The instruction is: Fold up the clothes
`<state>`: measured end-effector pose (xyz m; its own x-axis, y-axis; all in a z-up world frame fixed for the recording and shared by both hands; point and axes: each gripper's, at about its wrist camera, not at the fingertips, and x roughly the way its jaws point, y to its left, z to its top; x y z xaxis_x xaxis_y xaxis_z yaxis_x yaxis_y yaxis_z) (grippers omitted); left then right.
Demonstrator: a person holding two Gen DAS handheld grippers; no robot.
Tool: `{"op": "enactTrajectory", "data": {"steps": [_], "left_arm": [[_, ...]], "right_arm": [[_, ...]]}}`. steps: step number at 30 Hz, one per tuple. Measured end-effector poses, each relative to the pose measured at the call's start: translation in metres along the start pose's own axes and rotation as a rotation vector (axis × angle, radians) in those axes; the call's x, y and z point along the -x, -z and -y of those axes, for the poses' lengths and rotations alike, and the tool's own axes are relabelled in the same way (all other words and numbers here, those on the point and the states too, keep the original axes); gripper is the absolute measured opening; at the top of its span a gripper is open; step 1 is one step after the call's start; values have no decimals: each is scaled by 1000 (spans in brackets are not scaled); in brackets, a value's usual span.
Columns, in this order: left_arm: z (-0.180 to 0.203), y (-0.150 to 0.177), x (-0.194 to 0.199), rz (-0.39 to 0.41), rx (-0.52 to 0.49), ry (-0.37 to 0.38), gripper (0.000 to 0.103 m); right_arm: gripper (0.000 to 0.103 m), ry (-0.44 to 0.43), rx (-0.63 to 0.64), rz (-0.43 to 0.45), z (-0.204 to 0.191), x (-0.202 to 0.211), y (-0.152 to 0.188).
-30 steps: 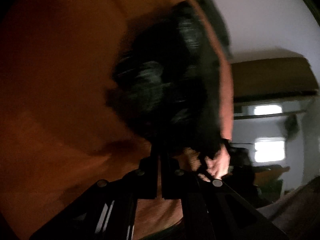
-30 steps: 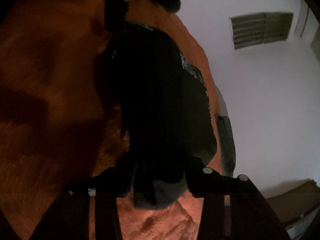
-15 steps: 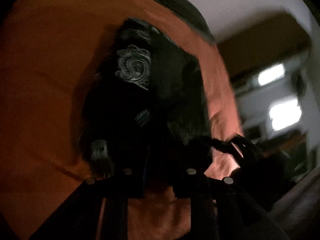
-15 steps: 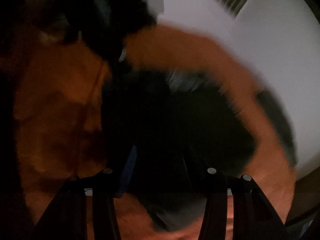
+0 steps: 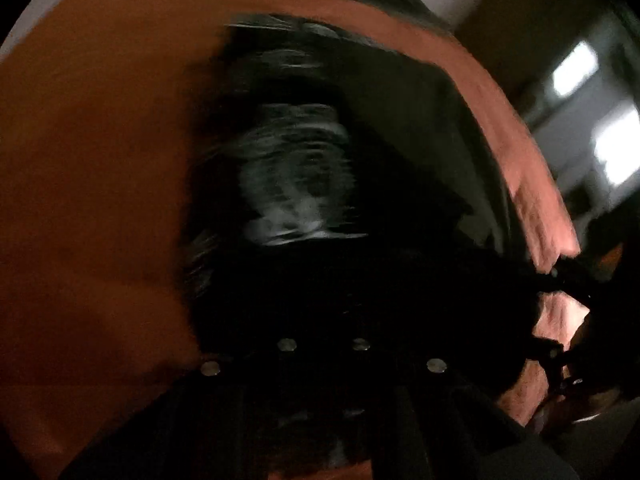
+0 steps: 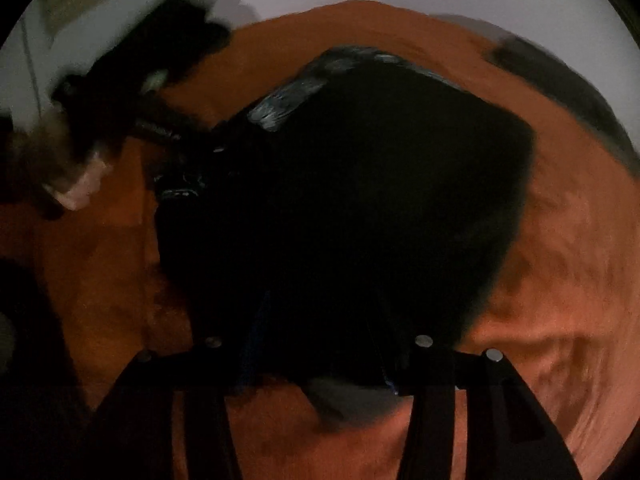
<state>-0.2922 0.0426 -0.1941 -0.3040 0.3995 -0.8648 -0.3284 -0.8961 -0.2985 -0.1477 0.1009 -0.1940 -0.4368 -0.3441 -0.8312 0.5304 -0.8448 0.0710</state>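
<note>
A black garment with a pale print (image 5: 304, 184) lies bunched on an orange-brown blanket (image 5: 100, 160). My left gripper (image 5: 322, 320) has its jaws closing tight on a fold at the garment's near edge, its tips lost in the dark cloth. In the right wrist view the same garment (image 6: 380, 200) fills the middle. My right gripper (image 6: 320, 320) is shut on a thick bunch of it, and a grey inner flap (image 6: 340, 396) hangs below. The left gripper (image 6: 160, 132) and a hand (image 6: 80, 188) show at the garment's far left corner.
The blanket (image 6: 560, 280) spreads around the garment on all sides. A long dark object (image 6: 560, 76) lies near the blanket's far edge by a white wall. Bright windows (image 5: 616, 148) and dim furniture stand beyond the blanket's right edge. Both views are dark and blurred.
Both grippers have rolled and swung across the blanket, carrying the garment's edge with them. The left jaws parted a little half a second ago and stand close together again.
</note>
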Motion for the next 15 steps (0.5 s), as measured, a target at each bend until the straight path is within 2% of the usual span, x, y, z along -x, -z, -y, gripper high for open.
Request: {"op": "enactTrajectory", "data": {"steps": [1,2,3,4,6,8,10,12,15], "left_arm": [[-4,1,10,27,9,-37,2],[-2,2,22,49,-1,-39,2],[3,4,36,68,-13,-9,2],[14,8,44,71,-28,45,2],[42,20,53,49,-64,194,3],[72,33,49,9,-122,270,3],[77,41,26,-55,-112,205,4],[75,49,-1,-126,-82,114,4],[36,55,1,-128,55,84,3]], "right_arm": [[47,1,-41,9,6,10,6],[47,-14,-78,11,13,18,9],[47,-48,-117,16,18,25,14],[47,-100,-164,33,24,33,17],[47,-146,-183,63,24,36,14],[47,-177,-159,73,13,28,4],[47,-177,-95,50,-6,11,-5],[47,-65,4,-23,-19,-12,-7],[43,36,16,-11,-15,-5,-3]]}}
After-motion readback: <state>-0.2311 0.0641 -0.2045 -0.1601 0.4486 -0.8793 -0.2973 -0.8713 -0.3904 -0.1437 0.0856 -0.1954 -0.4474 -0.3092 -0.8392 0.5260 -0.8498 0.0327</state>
